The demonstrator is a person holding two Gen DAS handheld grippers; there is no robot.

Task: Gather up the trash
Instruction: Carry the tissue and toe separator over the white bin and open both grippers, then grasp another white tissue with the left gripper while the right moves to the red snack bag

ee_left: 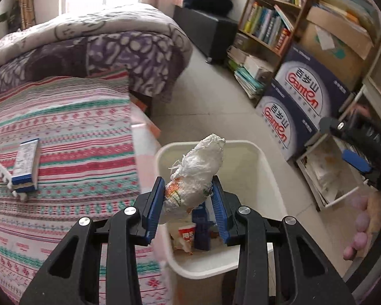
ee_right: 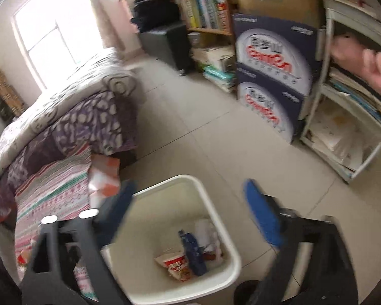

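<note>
A bed covered in a pink, green and white striped patterned blanket [ee_left: 63, 132] is filling the left half of the left wrist view, and a white rectangular plastic waste bin [ee_left: 243, 150] is being shown at lower centre, standing on the tiled floor just beside the bed's edge. A crumpled white plastic wrapper with orange printing [ee_left: 198, 175] is being held above the bin's opening, clamped low down between the blue pads of the left gripper [ee_left: 189, 203], its upper end sticking up free beyond the fingertips. It is being judged light, soft and crushable, likely a little slippery, so a hold across its thick middle is being favoured. A blue and white flat carton [ee_left: 28, 165] is lying on the blanket at mid left, well apart from the bin. In the right wrist view the right gripper [ee_right: 188, 218] is being held wide apart and empty over the bin, where red and blue packets [ee_right: 185, 261] are lying at the bottom.
</note>
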